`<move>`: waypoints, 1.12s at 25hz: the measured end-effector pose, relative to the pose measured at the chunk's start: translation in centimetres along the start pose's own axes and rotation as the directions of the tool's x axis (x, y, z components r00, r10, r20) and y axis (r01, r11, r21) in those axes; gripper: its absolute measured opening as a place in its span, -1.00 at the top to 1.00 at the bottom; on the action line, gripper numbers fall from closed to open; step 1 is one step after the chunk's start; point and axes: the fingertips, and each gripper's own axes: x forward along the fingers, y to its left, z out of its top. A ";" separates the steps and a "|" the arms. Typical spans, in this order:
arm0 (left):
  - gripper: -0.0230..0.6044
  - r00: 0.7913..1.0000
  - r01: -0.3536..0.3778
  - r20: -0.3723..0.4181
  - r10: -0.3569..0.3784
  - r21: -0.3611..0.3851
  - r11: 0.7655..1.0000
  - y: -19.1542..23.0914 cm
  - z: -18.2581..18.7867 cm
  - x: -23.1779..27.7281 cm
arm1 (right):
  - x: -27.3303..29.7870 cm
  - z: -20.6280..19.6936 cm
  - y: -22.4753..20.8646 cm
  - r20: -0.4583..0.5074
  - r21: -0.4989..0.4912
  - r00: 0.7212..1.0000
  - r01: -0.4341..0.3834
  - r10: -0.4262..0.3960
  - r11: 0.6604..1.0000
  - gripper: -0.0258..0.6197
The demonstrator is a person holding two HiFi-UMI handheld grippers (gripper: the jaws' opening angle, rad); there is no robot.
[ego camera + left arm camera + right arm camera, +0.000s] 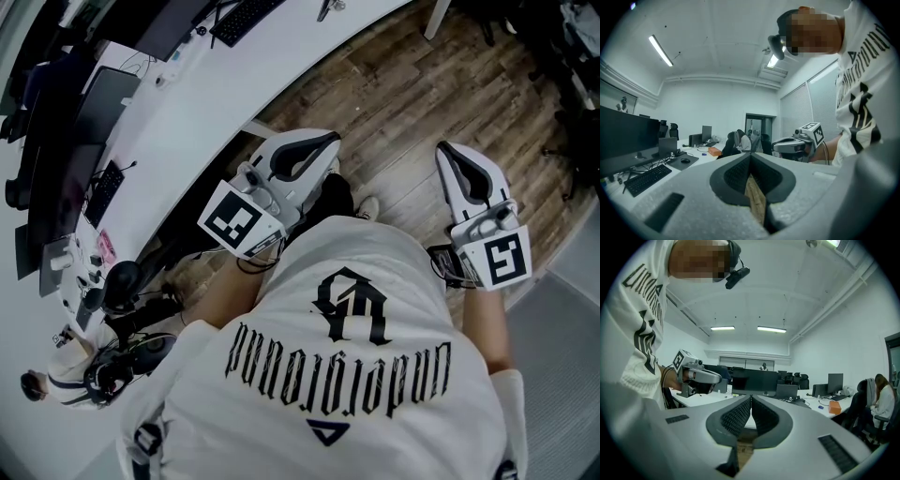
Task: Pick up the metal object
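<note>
Evidently the pick has not begun: the left gripper and the right gripper point level over a wooden floor, both with jaws pressed together on nothing. No metal object shows in any view, so the next move calls for finding it, then opening. A long white desk with a keyboard runs alongside in an open office.

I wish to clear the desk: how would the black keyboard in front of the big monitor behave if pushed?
The keyboard looks flat, low and stiff, so it would probably slide on the smooth white desk rather than tip. It seems thin, so it is likely light.
</note>
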 end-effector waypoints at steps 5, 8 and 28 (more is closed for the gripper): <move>0.88 1.000 0.004 0.002 -0.004 -0.004 1.000 1.3 -0.1 1.3 | 0.5 -0.2 -1.4 -0.003 0.006 1.000 0.014 -0.014 1.000 0.87; 0.88 1.000 0.007 0.000 -0.007 -0.005 1.000 2.3 -0.1 2.1 | 1.4 -0.4 -2.4 -0.005 0.007 1.000 0.022 -0.022 1.000 0.87; 0.88 1.000 0.021 0.017 -0.021 -0.021 1.000 20.0 1.6 3.4 | 18.5 2.1 -7.8 -0.035 0.004 0.999 0.027 -0.027 1.000 0.87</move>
